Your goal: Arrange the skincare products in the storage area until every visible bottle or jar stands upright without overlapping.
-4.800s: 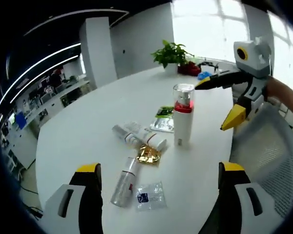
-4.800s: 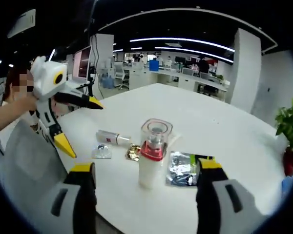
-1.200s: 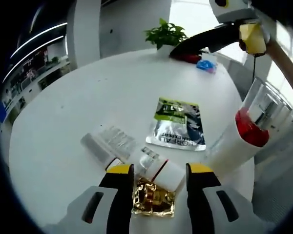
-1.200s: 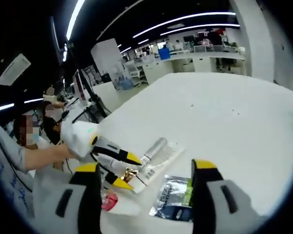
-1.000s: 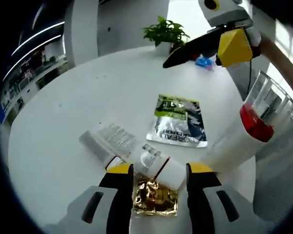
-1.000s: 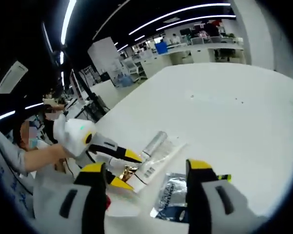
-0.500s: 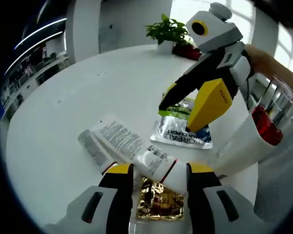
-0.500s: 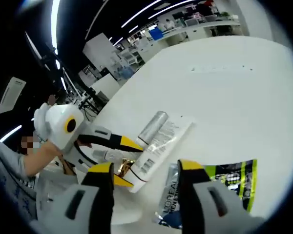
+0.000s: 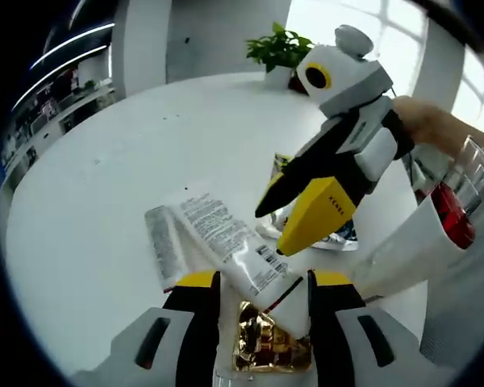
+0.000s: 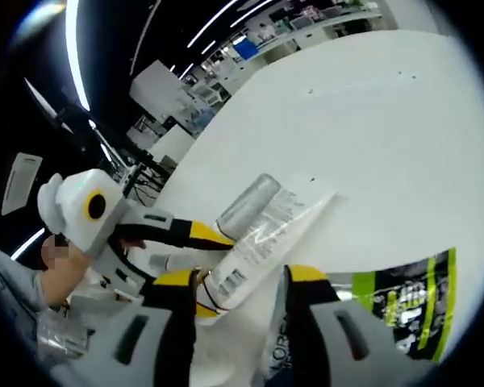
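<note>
- Left gripper (image 9: pixel 256 284) has its yellow-tipped fingers drawn in narrow on the cap end of the white tube (image 9: pixel 226 246); I judge it clamped on that end, with the tube's shoulder pinched between them.
- In the right gripper view, the right gripper (image 10: pixel 240 282) brings its own fingers in close around the same tube's (image 10: pixel 262 238) lower body; whether they actually press it I cannot tell.
- The job in hand looks like standing this tube on its cap. To do it well, keep the left grip low near the cap, let the right one guide the body, and swing the crimped tail up in one smooth arc over bare surface.
- The tube's long axis runs away from the left gripper, cap near, flat crimped tail far and angled left, raised slightly off the white surface (image 9: pixel 105 177).
- Just under the cap lies a gold foil sachet (image 9: pixel 268 347); set down clear of it.
- Beyond, a green-and-silver sachet (image 10: pixel 391 310) lies flat, and the red-collared pump bottle (image 9: pixel 423 234) stands to the right.
</note>
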Motion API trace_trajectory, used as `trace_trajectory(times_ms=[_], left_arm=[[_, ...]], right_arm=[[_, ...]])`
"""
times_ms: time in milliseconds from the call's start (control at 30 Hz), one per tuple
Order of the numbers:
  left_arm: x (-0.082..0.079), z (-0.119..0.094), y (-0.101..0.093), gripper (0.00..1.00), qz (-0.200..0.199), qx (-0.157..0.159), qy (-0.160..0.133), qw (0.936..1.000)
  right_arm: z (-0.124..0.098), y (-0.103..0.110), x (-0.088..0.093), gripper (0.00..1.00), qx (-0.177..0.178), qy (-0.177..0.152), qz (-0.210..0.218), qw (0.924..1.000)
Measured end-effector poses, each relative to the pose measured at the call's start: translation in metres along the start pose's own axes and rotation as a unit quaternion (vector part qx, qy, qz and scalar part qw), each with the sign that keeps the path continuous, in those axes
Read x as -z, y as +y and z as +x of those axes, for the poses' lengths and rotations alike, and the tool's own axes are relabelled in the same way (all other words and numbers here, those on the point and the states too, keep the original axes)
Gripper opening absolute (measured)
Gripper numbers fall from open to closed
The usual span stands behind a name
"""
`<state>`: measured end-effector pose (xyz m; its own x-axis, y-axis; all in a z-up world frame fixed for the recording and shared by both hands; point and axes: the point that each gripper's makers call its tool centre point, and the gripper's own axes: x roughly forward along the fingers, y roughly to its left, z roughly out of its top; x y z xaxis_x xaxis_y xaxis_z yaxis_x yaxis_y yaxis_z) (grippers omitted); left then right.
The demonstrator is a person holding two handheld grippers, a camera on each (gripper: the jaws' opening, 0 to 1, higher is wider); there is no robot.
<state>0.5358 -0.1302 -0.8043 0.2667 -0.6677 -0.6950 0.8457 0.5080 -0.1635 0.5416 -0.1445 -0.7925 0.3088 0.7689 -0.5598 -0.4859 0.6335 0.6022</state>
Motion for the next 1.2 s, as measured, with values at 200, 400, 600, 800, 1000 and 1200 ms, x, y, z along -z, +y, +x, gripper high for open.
trace_trajectory(times_ms=[200,400,600,800,1000,1200], left_arm=[[-0.001,0.006,0.003,0.40,-0.003,0.004,0.001,1.0000],[-0.001,0.010,0.005,0.41,-0.005,0.005,0.005,1.0000],[-0.003,0.016,0.008,0.43,-0.014,0.006,0.004,0.9999],[-0.006,0.019,0.008,0.43,-0.031,0.011,-0.003,0.9995],[-0.009,0.021,0.009,0.43,-0.031,0.013,-0.008,0.9994],[-0.011,0.018,0.011,0.43,-0.024,0.015,-0.012,0.9995]], right_arm=[[0.006,-0.010,-0.002,0.41,-0.002,-0.014,0.033,0.9993],[0.009,-0.019,-0.007,0.37,-0.016,-0.031,0.057,0.9978],[0.013,-0.023,-0.011,0.35,-0.024,-0.042,0.077,0.9958],[0.017,-0.028,-0.017,0.31,-0.033,-0.054,0.094,0.9936],[0.022,-0.031,-0.022,0.29,-0.051,-0.069,0.122,0.9889],[0.016,-0.026,-0.029,0.21,-0.081,-0.096,0.158,0.9795]])
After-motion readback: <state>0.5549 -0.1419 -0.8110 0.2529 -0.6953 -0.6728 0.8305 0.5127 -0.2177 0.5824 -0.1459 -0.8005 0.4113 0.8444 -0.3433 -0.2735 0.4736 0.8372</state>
